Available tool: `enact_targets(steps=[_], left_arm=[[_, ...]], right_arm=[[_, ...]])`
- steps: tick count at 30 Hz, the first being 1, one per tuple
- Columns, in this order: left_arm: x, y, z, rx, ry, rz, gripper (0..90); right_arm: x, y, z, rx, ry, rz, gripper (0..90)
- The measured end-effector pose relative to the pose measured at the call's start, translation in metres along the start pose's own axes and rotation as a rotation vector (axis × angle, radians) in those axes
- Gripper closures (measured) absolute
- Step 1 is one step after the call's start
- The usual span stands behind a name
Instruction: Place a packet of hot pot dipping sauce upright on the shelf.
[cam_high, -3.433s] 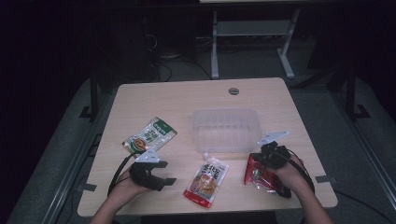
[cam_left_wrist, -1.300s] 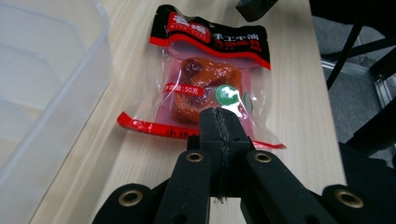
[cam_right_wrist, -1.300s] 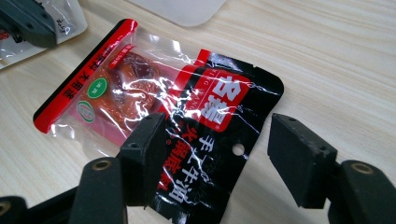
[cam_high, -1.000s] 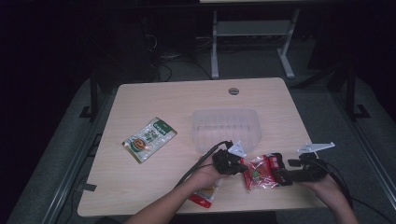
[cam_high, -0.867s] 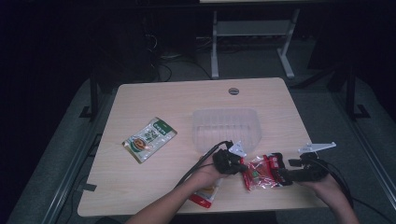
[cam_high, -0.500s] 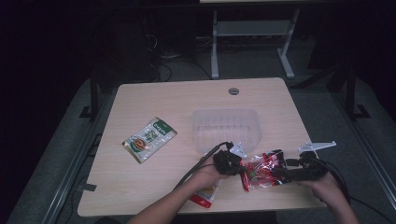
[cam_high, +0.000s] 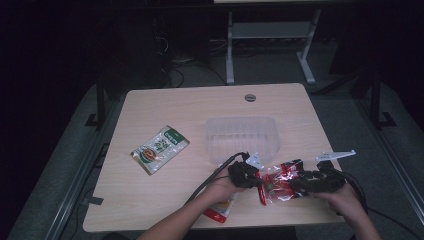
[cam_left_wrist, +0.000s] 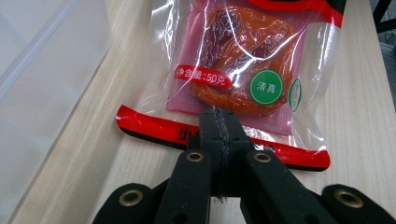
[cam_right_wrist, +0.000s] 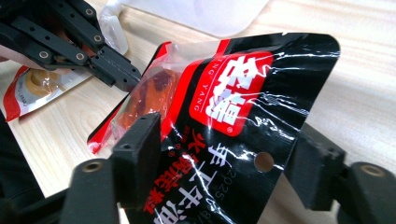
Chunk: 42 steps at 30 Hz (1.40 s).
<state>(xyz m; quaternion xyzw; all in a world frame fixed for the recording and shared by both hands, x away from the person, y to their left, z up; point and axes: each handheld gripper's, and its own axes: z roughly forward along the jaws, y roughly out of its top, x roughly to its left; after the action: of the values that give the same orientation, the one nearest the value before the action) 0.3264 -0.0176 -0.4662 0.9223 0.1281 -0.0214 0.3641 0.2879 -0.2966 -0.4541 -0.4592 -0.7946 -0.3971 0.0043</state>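
The left gripper (cam_high: 252, 176) has its black jaws pressed fully together on the red bottom seam of a red-and-black plastic snack packet with a clear window (cam_high: 278, 181). In the left gripper view the pinch (cam_left_wrist: 219, 128) sits at the middle of that red strip, and beyond the jaw tips the packet (cam_left_wrist: 243, 70) shows its orange-brown contents, a green round label and a red band.

The right gripper (cam_high: 310, 181) grips the opposite end of the same packet. In the right gripper view its two black jaws stand wide apart with the packet's glossy black-and-red printed end (cam_right_wrist: 224, 140) between them; the near jaw lies against the packet's side and the far jaw against its other edge, bowing the film a little, and they have just been closing on it. Past that gripper's tips the left gripper (cam_right_wrist: 128, 74) clamps the far end of the packet, which hangs raised between the two grippers above the light wooden table (cam_high: 190, 110).

Just beyond both grippers stands a clear rectangular plastic tub (cam_high: 242, 137). Beside the left hand, on the near side, lies a second red-edged clear snack packet (cam_high: 219, 212). Well off on the left gripper's outer side lies a green-and-white printed pouch (cam_high: 160, 149).
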Motion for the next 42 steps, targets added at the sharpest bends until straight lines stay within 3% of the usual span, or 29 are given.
enact_targets(steps=[4,8,12,17,21,24,26,30,32,38,42], left_arm=[[0.001,0.000,0.000,-0.003,0.001,0.003,89.9],[0.001,0.000,0.000,-0.001,-0.001,0.003,89.9],[0.001,-0.001,-0.001,-0.001,0.000,-0.004,90.0],[0.002,-0.001,-0.001,-0.005,-0.003,-0.010,90.0],[0.002,-0.001,-0.001,-0.004,-0.003,-0.010,90.0],[0.002,-0.002,-0.001,-0.006,-0.004,-0.011,90.0],[0.002,-0.002,-0.001,-0.006,-0.005,-0.010,90.0],[0.002,-0.002,-0.001,-0.005,-0.004,-0.008,90.0],[0.002,-0.002,-0.001,-0.005,-0.002,-0.009,90.0],[0.004,-0.003,-0.002,-0.008,0.002,-0.016,90.0],[0.004,-0.003,-0.003,-0.005,0.008,-0.019,90.0]], right_arm=[[0.000,0.001,-0.005,-0.033,0.022,-0.003,46.0],[0.002,0.001,-0.005,-0.028,0.065,-0.012,50.1],[0.003,0.002,-0.009,-0.046,0.079,-0.023,57.8],[0.004,0.003,-0.020,-0.133,0.121,-0.067,80.9],[0.007,0.004,-0.020,-0.127,0.136,-0.102,88.2],[0.009,0.005,-0.020,-0.133,0.143,-0.128,89.0],[0.009,0.006,-0.019,-0.138,0.158,-0.129,83.5],[0.012,0.008,-0.011,-0.090,0.190,-0.129,77.5],[0.015,0.009,-0.006,-0.072,0.194,-0.147,80.9],[0.017,0.011,-0.007,-0.093,0.220,-0.151,89.1],[0.019,0.013,-0.008,-0.111,0.256,-0.154,89.8]])
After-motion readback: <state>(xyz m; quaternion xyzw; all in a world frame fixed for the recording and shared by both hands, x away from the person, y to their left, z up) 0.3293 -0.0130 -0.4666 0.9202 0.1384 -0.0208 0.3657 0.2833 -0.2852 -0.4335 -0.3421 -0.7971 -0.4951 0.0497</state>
